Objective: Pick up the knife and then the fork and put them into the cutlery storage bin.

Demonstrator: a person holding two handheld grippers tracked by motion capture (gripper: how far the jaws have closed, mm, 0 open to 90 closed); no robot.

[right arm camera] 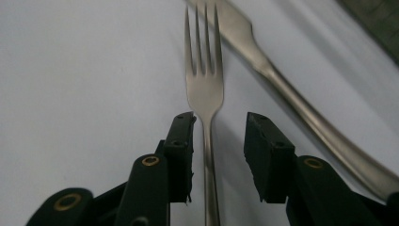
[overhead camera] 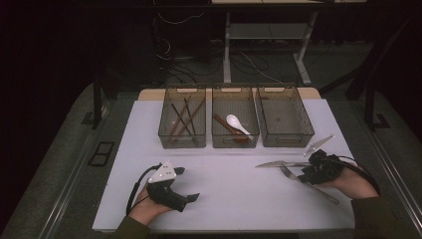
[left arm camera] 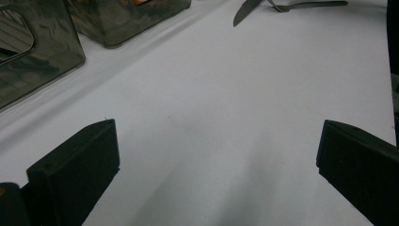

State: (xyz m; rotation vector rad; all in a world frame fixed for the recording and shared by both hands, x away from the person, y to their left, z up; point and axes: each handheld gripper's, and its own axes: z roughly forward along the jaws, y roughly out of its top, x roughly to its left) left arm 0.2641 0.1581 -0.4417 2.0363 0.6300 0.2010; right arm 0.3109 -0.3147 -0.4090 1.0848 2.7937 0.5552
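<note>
A white tabletop (overhead camera: 224,199) is filling the foreground of a dark room, with three smoky bins lining its far edge. Just in front of the rightmost bin (overhead camera: 284,118), a steel fork (right arm camera: 205,89) is lying flat beside a knife (right arm camera: 301,113). The fork probably handles stiff, light and slippery; its narrow neck is the best hold. The right gripper (right arm camera: 217,136) is straddling that neck, fingers apart, not pressing. The left gripper (overhead camera: 185,183) is resting well left, fingers wide apart.
</note>
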